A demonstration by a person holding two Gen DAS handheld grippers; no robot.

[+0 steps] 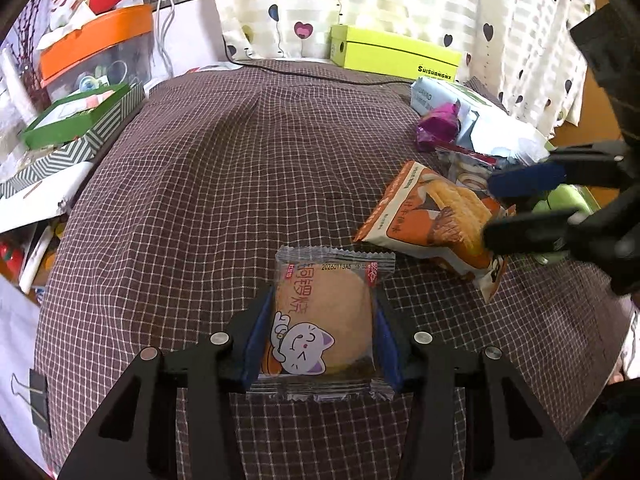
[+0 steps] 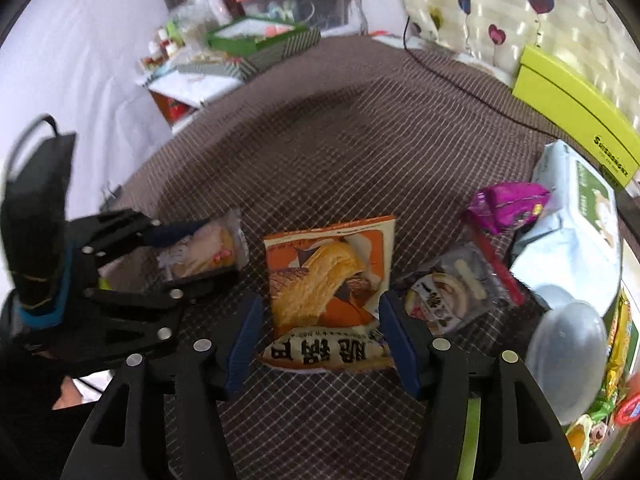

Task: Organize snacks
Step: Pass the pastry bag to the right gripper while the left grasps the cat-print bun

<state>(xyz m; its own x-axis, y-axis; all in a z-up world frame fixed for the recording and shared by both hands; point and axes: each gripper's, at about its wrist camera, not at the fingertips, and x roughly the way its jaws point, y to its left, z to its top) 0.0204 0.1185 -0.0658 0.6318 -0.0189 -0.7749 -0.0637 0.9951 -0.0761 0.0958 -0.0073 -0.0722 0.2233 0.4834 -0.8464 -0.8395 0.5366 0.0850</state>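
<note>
My left gripper point(image 1: 323, 312) is shut on a clear-wrapped round cake with a cartoon cat point(image 1: 322, 322), low over the brown checked cloth point(image 1: 224, 184); it also shows in the right wrist view point(image 2: 208, 250). My right gripper point(image 2: 320, 316) is open, its fingers on either side of an orange pastry packet point(image 2: 326, 288) lying on the cloth. That packet shows in the left wrist view point(image 1: 424, 216) with the right gripper point(image 1: 516, 204) at its right end. A purple wrapped snack point(image 2: 506, 202) and a dark roll-cake packet point(image 2: 452, 292) lie to the right.
A yellow-green shoebox point(image 1: 396, 54) stands at the back by the curtain. A light blue package point(image 2: 572, 232) and a clear plastic lid point(image 2: 568, 344) sit at the right. A green striped box point(image 1: 80, 116) and an orange-lidded bin point(image 1: 96, 48) stand at the left.
</note>
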